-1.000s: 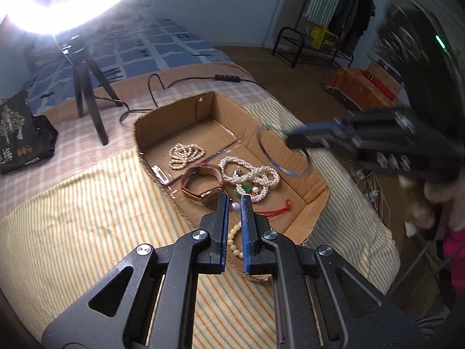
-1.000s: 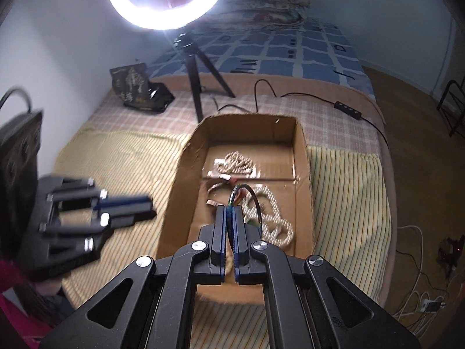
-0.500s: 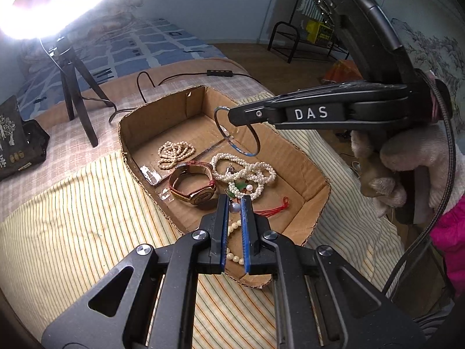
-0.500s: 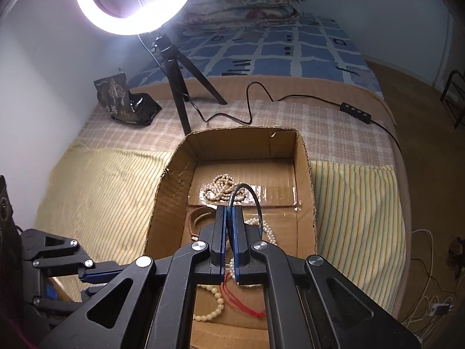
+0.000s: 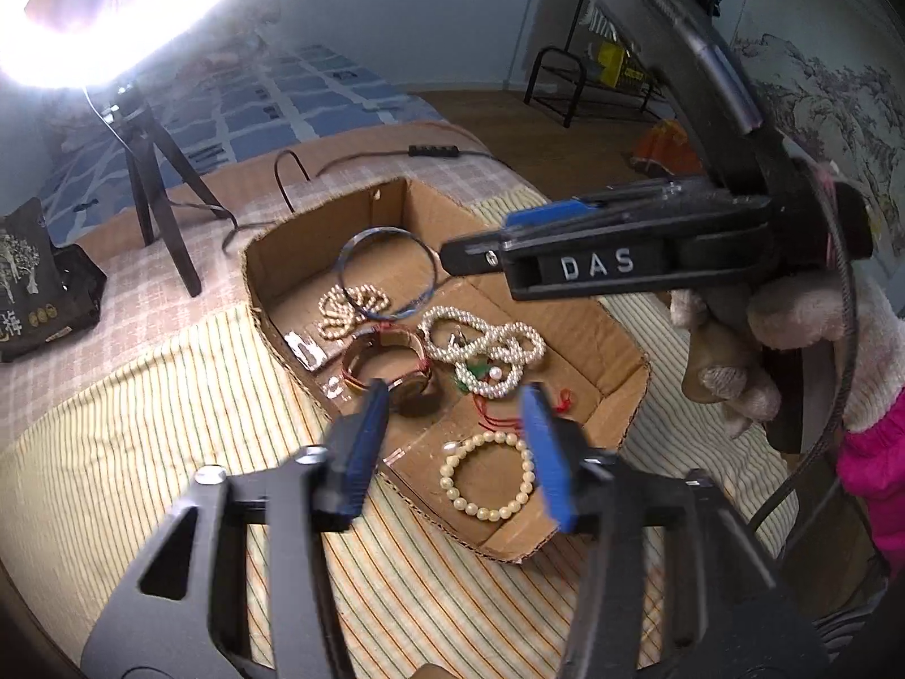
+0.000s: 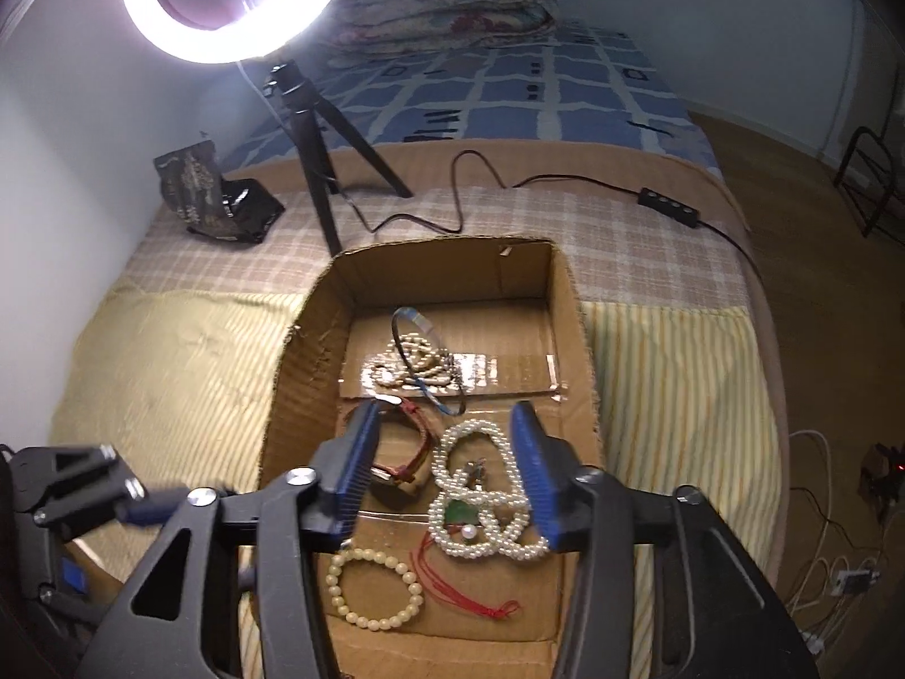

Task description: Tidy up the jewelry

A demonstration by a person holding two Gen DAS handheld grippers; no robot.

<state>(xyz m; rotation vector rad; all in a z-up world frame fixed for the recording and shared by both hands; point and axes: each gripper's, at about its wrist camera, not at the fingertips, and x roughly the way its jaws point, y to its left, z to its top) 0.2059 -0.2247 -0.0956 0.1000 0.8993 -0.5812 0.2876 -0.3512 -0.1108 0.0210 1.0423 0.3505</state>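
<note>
Both claws spreading, nothing pinched: left gripper (image 5: pixel 455 447) over near bead bracelet (image 5: pixel 487 478), right gripper (image 6: pixel 447 475) over pearl necklace (image 6: pixel 481 501); bangle (image 6: pixel 427 362) lies far in cardboard box (image 6: pixel 305 351), apparently dropped there for sorting.

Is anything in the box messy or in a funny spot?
Yes. The thin blue bangle isn't lying flat: it leans on the small pearl strand at the far end of the cardboard box. The long pearl necklace lies in a knotted heap. The cream bead bracelet lies neatly.
</note>
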